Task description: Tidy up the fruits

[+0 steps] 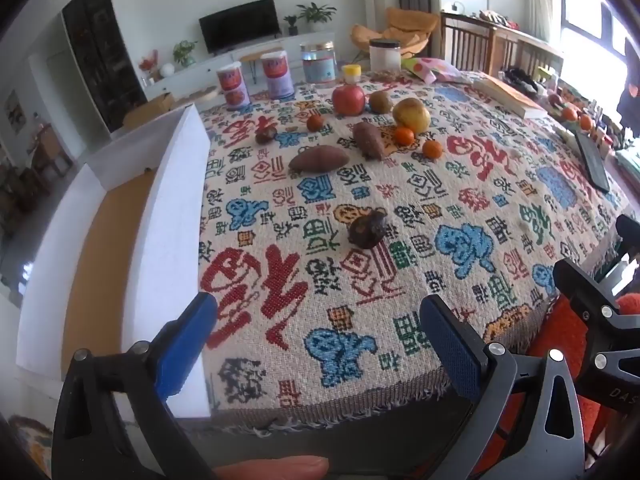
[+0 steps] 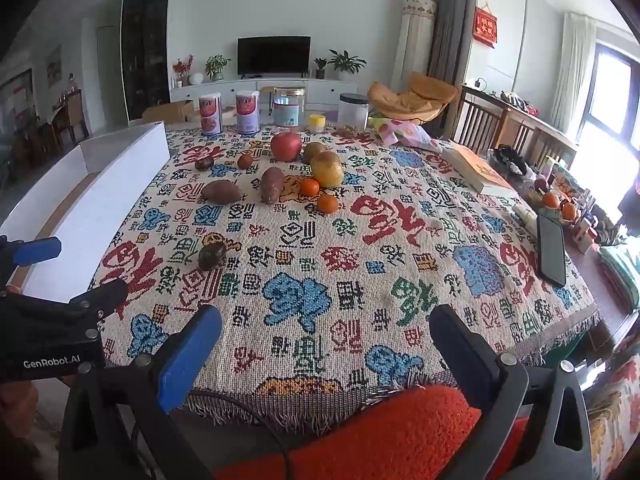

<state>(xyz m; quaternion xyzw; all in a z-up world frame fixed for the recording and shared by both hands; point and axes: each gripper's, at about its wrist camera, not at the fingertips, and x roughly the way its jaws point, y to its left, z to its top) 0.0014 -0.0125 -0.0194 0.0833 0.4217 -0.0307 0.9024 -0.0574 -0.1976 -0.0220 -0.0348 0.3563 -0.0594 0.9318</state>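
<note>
On the patterned cloth [image 2: 360, 264], scattered fruits [image 2: 286, 146], both grippers' fingers [image 2: 188, 354] apart.

The near half of the cloth [image 2: 360, 280] lies bare except for one dark fruit [image 2: 212, 256] toward its left. Farther back, the fruit cluster [image 2: 280, 176] crowds the middle. The white box [image 1: 176, 208] walls the left edge; a phone [image 2: 551, 250] lies at the right.
</note>
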